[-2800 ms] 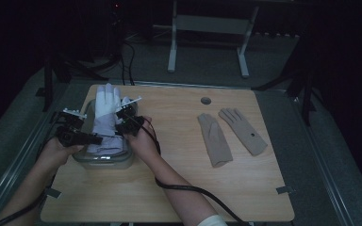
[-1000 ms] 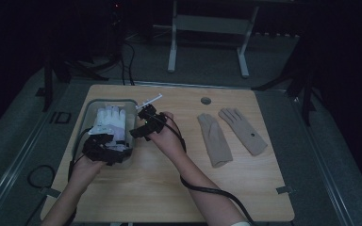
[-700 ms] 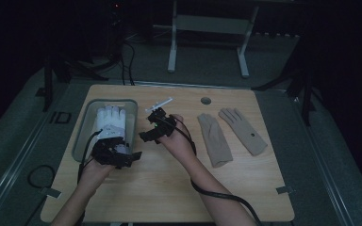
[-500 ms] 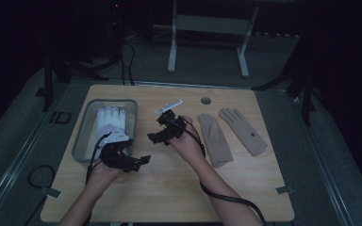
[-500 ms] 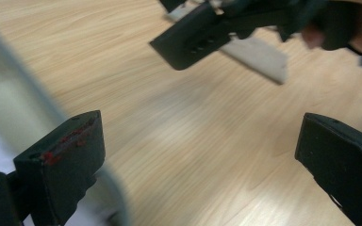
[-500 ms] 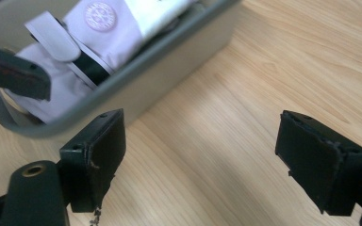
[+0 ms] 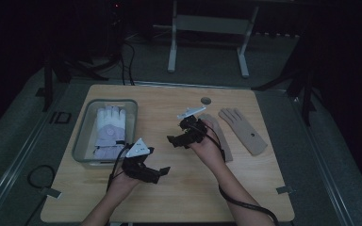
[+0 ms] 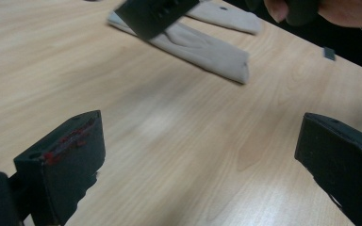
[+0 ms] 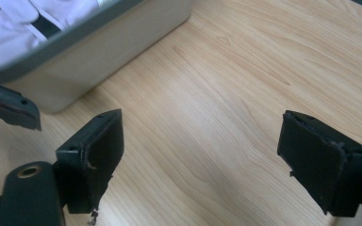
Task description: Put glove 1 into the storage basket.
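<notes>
both grippers have come away from the clear rectangular plastic bin (image 7: 80, 141) since the earlier frames, when they hung over it with the white glove between them; that glove now lies flat inside the bin, let go. the left gripper (image 7: 156, 173) sits low over bare wood near the table's front, its jaws spread wide with nothing between them, as the left gripper view (image 8: 193, 160) confirms. the right gripper (image 7: 175, 140) has swung toward the middle of the light wooden table (image 7: 245, 188), jaws likewise parted and empty in its own view (image 9: 200, 160), where the bin's wall (image 9: 99, 52) and the white fabric glove (image 9: 9, 23) show behind. just beyond the right hand lies a beige knitted glove (image 7: 219, 136), partly covered by that hand, and a second beige glove (image 7: 243, 130) lies beside it, apart, nearer the table's right edge. judging from this, the white glove is stowed and the beige pair is next; the nearer one looks the likely pick.
</notes>
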